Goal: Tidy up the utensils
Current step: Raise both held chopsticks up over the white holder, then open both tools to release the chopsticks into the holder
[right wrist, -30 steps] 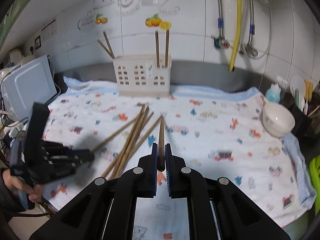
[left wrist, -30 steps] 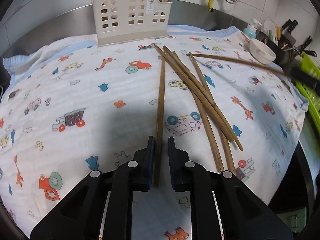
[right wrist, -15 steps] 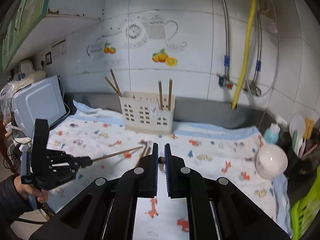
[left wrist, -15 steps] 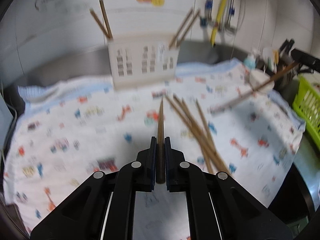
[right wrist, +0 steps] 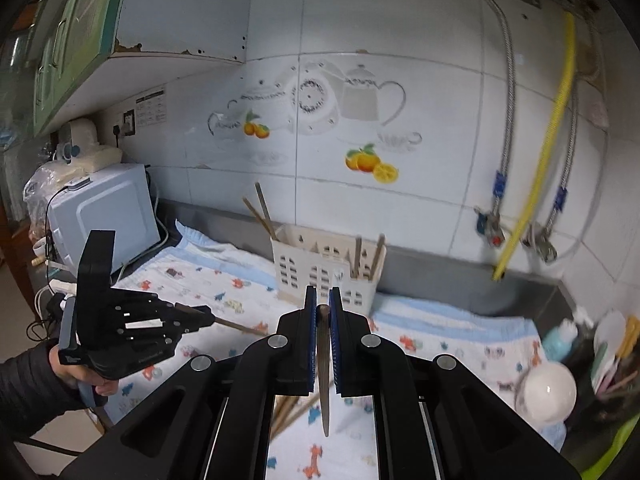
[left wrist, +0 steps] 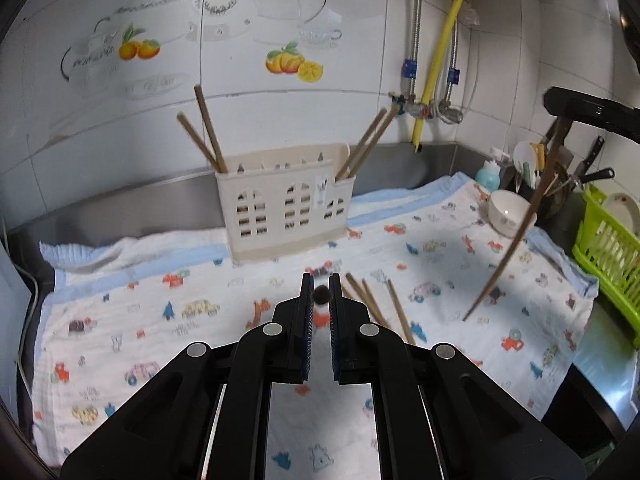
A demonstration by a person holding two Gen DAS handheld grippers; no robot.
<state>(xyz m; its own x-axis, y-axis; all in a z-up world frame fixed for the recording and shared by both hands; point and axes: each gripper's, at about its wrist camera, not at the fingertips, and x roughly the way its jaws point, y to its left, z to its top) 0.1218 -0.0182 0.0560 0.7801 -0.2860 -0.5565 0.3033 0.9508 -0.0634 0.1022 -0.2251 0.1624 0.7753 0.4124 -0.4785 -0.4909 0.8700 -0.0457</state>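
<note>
Above the cloth point(left wrist: 120, 320), both grippers point(left wrist: 321, 295) point(right wrist: 323, 308) clamp raised chopsticks point(right wrist: 324, 380).

Steel counter point(left wrist: 120, 208) — patterned cloth point(left wrist: 160, 320), holder point(left wrist: 280, 208), loose chopsticks point(left wrist: 394, 304)

Black tongs point(left wrist: 321, 296) with blue pads point(left wrist: 307, 320), silver screws, dark sleeve point(right wrist: 24, 392).

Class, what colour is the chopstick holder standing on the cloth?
Cream, with little window-shaped cut-outs. The chopstick holder shows best in the left wrist view.
</note>
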